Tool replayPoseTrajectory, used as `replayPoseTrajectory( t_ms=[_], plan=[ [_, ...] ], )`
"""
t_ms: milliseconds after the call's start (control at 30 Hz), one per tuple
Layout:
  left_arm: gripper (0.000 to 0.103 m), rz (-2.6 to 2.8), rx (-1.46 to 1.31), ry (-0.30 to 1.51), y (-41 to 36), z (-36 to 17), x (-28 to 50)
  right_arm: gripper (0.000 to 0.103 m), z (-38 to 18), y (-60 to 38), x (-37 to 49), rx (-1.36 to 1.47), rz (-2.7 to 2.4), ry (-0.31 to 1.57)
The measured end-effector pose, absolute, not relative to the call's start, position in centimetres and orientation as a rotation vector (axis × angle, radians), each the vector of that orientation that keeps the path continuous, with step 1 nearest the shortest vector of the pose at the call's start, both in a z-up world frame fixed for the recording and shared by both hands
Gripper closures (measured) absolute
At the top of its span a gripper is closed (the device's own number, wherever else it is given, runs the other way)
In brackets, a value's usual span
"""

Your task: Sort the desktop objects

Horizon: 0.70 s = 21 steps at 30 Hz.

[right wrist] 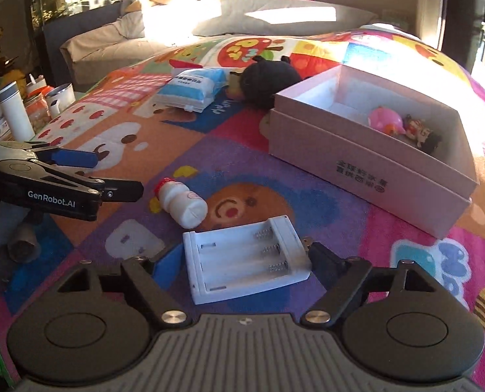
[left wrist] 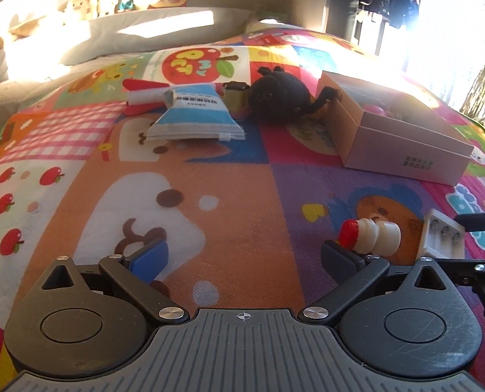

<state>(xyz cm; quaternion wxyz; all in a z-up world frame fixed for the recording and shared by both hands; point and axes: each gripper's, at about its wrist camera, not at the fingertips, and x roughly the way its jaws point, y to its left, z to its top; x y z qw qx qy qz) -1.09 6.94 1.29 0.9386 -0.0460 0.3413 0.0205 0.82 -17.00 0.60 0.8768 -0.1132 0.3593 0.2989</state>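
Note:
A white three-slot battery holder [right wrist: 245, 261] lies between the fingers of my right gripper [right wrist: 245, 258], and both pads touch its sides. To its left, a small white bottle with a red cap [right wrist: 182, 204] lies on its side on the colourful play mat [right wrist: 308, 202]. My left gripper [left wrist: 245, 254] stands wide open over the mat with nothing between its fingers; the bottle [left wrist: 370, 236] lies just beyond its right fingertip. An open pink box [right wrist: 366, 163] sits at the right, with a pink toy [right wrist: 384, 121] and a small figurine [right wrist: 419, 132] inside.
Further back on the mat lie a blue-and-white pack [left wrist: 196, 114], a red-and-white item [left wrist: 144, 96], a small olive object [left wrist: 234, 98] and a black plush toy [left wrist: 278, 96] against the box. A white flask [right wrist: 13, 114] and cups stand off the mat's left edge. A sofa lies behind.

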Motion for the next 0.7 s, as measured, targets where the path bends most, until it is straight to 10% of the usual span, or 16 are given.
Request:
replayPoseTrajectory(
  t_ms=[700],
  plan=[
    [0.001, -0.185, 0.014, 0.658, -0.2, 1.6, -1.0, 0.004, -0.7, -22.6, -2.3, -0.141, 0.317, 0.731]
  ],
)
